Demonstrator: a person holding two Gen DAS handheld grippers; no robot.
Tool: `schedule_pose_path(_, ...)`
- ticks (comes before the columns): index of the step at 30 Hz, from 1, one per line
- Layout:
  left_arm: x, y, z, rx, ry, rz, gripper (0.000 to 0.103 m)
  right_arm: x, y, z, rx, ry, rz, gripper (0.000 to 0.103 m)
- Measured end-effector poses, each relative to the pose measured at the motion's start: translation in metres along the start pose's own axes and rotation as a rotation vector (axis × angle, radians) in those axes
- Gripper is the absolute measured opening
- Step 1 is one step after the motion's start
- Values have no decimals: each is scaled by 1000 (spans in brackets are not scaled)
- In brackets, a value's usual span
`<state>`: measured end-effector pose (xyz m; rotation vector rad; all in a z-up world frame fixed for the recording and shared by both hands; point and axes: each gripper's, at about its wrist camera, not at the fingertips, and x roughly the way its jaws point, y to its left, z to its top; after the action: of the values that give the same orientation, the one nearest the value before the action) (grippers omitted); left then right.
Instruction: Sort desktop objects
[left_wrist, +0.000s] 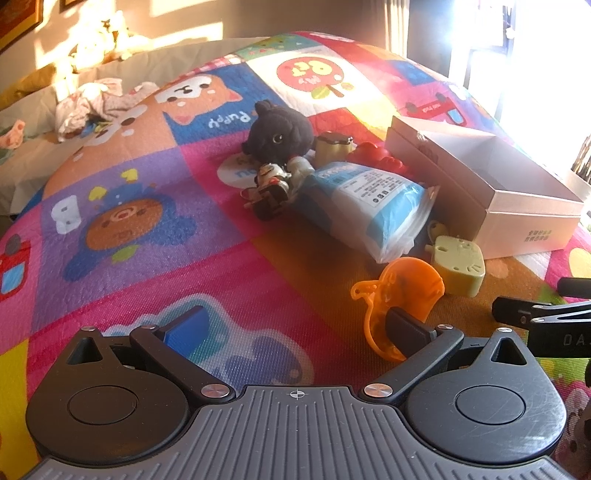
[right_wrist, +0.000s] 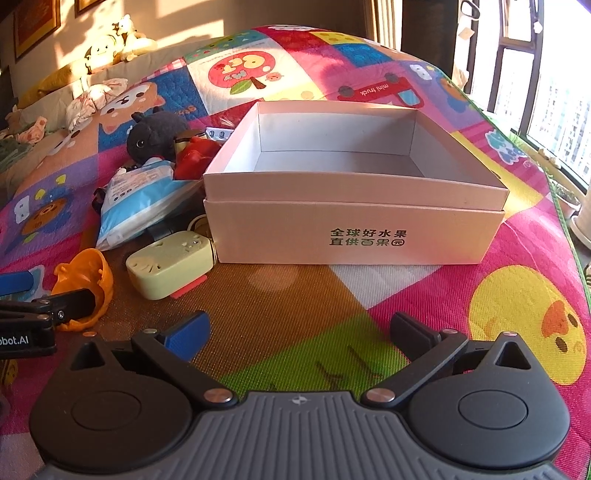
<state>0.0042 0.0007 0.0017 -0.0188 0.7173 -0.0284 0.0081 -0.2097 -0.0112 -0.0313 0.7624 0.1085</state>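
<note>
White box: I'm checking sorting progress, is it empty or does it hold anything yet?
Empty. The white box shows only bare floor and walls in the right wrist view.

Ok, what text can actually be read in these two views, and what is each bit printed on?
"全球好水果 直供百果园": front of the white box.
"mini truck": upside down on the play mat.
"Puppy": upside down on the mat's dog square.
"obot.AI", cut off: left gripper.
Blue-white packet: print too small to read.
</note>
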Motion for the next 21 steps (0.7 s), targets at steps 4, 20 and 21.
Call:
schedule_pose_path(4,-4,3,0,-18,-19,-22,103,-1,1,-2,-6,-10,0,103)
schedule_pose_path(20,-20,-39,-3,253,-81,-149,103,-30,-46,14,26,-168,11,103)
schedule_pose_path(21,-16,-43,-2,264,-80,-139,103,-29,-55,19,54,-176,-4,103)
